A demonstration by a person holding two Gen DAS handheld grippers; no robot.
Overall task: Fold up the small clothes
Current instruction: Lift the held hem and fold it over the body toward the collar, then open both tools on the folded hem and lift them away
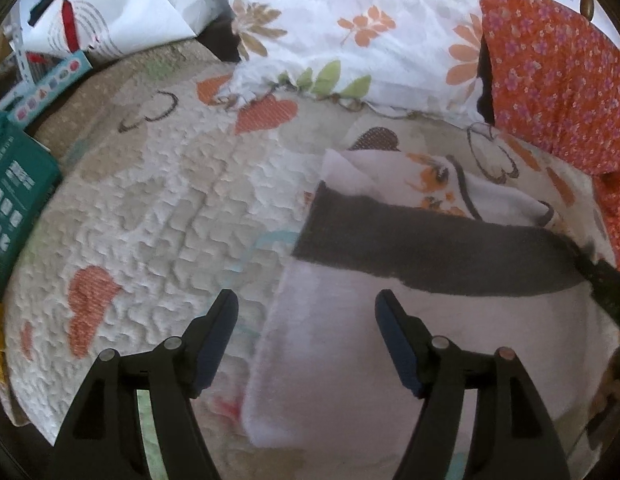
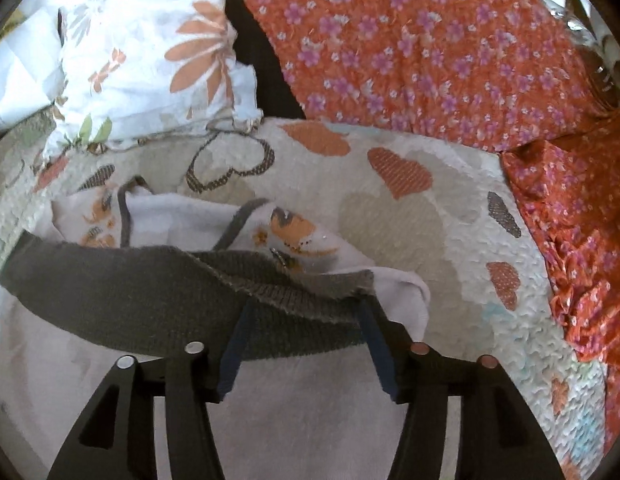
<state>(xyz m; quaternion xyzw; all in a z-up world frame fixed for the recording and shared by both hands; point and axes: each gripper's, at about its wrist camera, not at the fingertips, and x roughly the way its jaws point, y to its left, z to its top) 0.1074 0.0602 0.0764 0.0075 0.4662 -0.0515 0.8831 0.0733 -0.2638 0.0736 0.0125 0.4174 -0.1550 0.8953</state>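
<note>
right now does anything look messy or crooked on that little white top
Yes. The small white garment is folded unevenly: its grey band runs slanted across it, and one white corner sticks out past the band's end. Nothing looks torn or spilled on the quilt.

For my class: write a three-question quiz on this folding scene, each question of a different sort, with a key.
1. True or false: the left gripper is shut on the garment.
2. Which part of the garment lies across the right gripper's fingertips? A) the grey band B) the printed top part C) a button
3. Fill in: the garment lies on a quilt patterned with ____.

Key: 1 false, its jaws stand open with nothing pressed between them. 2 A, though the band hides the tips. 3 hearts.
</note>
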